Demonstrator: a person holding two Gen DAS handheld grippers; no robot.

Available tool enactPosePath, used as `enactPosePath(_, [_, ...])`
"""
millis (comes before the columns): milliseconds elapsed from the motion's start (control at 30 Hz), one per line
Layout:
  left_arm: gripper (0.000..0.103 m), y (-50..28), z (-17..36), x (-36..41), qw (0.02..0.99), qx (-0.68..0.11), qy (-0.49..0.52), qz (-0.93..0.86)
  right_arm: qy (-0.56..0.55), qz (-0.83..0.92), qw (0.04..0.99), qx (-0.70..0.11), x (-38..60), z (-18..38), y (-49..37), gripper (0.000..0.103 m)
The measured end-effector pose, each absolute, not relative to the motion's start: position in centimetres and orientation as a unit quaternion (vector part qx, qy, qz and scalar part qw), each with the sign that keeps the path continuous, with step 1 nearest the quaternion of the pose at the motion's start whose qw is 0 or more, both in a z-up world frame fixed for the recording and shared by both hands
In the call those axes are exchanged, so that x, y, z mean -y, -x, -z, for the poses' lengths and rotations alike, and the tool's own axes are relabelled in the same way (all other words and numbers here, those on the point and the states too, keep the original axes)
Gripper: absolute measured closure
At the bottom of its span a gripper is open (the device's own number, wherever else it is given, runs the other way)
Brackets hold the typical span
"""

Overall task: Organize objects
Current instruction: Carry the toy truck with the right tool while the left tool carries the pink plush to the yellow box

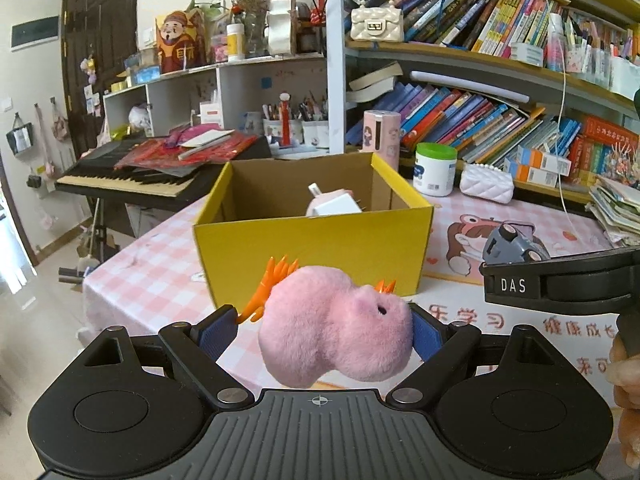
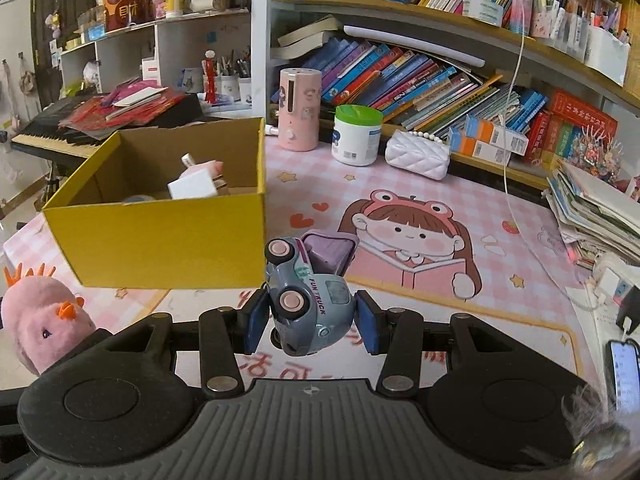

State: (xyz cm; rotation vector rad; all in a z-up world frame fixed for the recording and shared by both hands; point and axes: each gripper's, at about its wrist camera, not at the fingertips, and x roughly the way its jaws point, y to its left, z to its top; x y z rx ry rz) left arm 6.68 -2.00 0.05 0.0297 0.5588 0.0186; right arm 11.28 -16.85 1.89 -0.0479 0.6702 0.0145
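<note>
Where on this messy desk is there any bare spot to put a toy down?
The pink mat is open between the yellow box and the paper stack, over the cartoon girl. The back edge is crowded: pink canister, white tub, quilted purse. The box holds a white charger.

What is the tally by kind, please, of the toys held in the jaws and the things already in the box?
Plush toys: 1, the pink plush.
Toy trucks: 1, the truck.
White chargers in the box: 1, the charger.
Pink items behind the charger: 1, partly hidden.
Total: 4
</note>
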Motion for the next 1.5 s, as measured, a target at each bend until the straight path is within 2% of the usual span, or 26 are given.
enactPosePath(400, [0.013,-4.0,-0.5,-1.9,0.964,-0.263,-0.028,-0.007,0.008,-0.008,0.945,-0.326,12.8,-1.7,-8.0,0.059])
enactPosePath(833, [0.013,-3.8,-1.0,-3.9,0.968,-0.251,-0.004,-0.015,0.019,-0.018,0.943,-0.331,11.0,-2.4,-8.3,0.059])
enactPosePath(1167, [0.013,-6.4,-2.3,-4.1,0.974,-0.222,-0.011,-0.038,0.019,-0.044,0.944,-0.328,10.2,-3.0,-12.0,0.059])
enactPosePath(1500, [0.013,-12.1,-3.7,-3.7,0.980,-0.190,-0.032,-0.058,0.007,-0.062,0.951,-0.304,10.6,-5.3,-18.7,0.059])
